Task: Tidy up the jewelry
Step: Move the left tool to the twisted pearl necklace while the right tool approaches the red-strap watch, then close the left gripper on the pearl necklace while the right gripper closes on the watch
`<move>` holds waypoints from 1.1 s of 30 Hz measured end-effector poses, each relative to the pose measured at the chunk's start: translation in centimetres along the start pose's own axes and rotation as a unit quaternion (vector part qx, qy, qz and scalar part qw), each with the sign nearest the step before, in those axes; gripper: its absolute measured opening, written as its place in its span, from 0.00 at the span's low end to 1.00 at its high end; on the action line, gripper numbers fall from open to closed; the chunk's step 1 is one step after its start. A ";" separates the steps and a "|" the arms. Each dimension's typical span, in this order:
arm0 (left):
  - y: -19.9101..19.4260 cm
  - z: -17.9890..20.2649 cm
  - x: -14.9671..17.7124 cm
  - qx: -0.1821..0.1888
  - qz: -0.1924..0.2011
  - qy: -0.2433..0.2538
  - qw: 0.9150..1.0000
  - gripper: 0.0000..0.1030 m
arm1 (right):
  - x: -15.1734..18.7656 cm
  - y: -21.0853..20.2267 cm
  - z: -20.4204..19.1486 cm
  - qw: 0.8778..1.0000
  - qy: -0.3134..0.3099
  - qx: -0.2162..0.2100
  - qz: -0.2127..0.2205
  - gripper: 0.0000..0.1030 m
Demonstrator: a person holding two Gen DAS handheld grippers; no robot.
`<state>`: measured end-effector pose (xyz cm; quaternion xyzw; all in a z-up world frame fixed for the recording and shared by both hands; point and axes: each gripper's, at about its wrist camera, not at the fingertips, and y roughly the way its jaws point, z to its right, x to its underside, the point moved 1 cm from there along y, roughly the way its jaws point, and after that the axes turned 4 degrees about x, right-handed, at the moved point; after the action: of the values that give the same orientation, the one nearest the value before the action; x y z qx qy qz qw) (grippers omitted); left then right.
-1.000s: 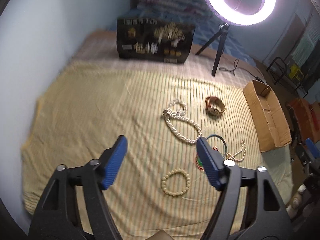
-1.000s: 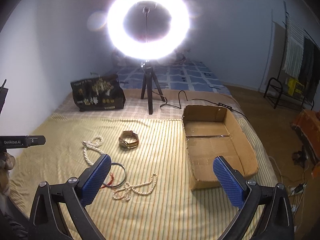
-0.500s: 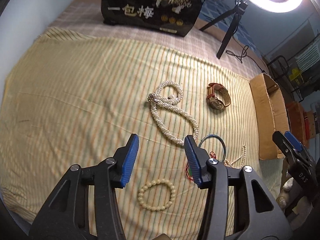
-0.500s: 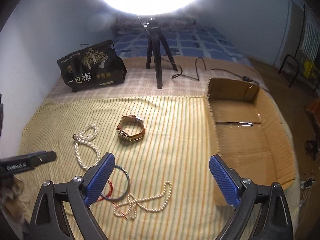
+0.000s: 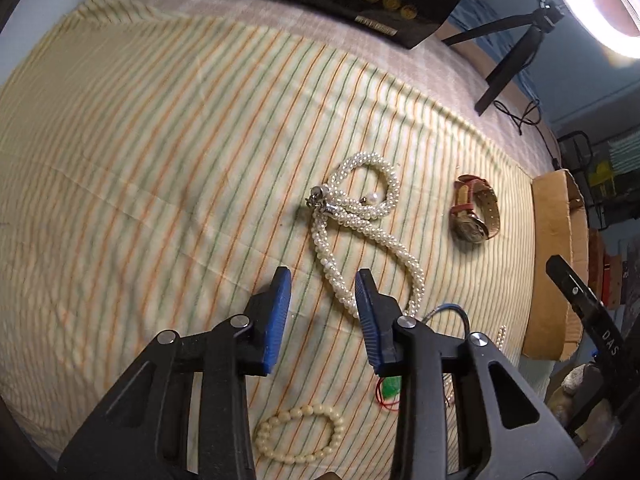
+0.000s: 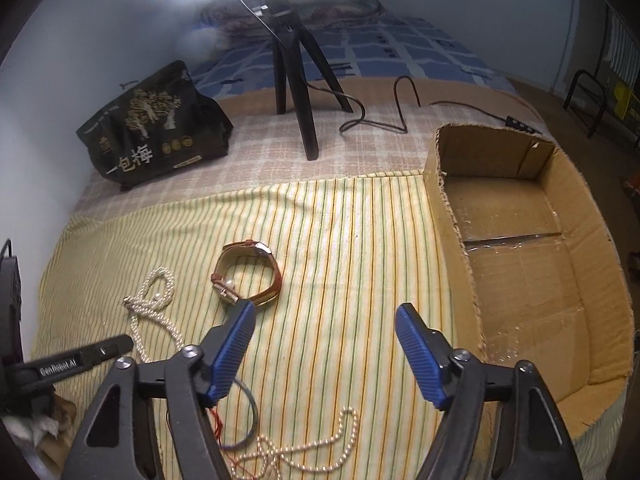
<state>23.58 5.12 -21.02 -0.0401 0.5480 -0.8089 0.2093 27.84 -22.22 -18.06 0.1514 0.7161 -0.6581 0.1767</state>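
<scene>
A thick pearl rope necklace lies looped on the striped cloth. My left gripper is open, its blue fingers standing either side of the necklace's lower strand, just above it. A brown-strapped watch lies to the right; it also shows in the right wrist view. A cream bead bracelet, a blue bangle and a thin pearl strand lie nearer. My right gripper is open and empty over bare cloth, left of the cardboard box.
A black printed bag and a ring light tripod with its cable stand at the back of the bed. A red string with a green piece lies by the bangle. The wall runs along the left.
My left gripper has moved forward and down to the pearl rope necklace and its jaws have narrowed. My right gripper has moved forward and lower toward the watch and the box.
</scene>
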 end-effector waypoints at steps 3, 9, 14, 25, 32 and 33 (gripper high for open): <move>0.6 0.4 -0.4 -0.002 0.002 0.001 1.000 0.32 | -0.5 1.1 -0.2 1.000 0.002 -0.007 -0.009 0.62; 1.9 1.0 -0.7 -0.024 0.000 0.018 1.000 0.26 | -1.1 3.2 -0.4 0.999 0.020 -0.036 -0.033 0.49; 2.4 1.3 -0.9 -0.044 0.005 0.033 0.998 0.12 | -1.5 4.8 -0.4 0.996 0.044 -0.053 -0.050 0.44; 1.7 0.3 -1.4 -0.043 0.019 0.031 0.998 0.06 | -1.9 7.4 -1.8 0.995 0.051 -0.059 -0.066 0.36; 0.1 -1.3 -1.6 -0.037 0.031 0.015 0.999 0.06 | -2.1 8.0 -2.6 0.996 0.037 -0.047 -0.060 0.25; -0.2 -1.4 -1.6 -0.034 0.034 0.014 0.999 0.06 | -2.0 8.0 -2.8 0.997 0.032 -0.043 -0.058 0.22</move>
<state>24.57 7.08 -21.10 -0.0172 0.5793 -0.7824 0.2281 33.10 -18.71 -24.04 0.1227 0.7563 -0.6311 0.1216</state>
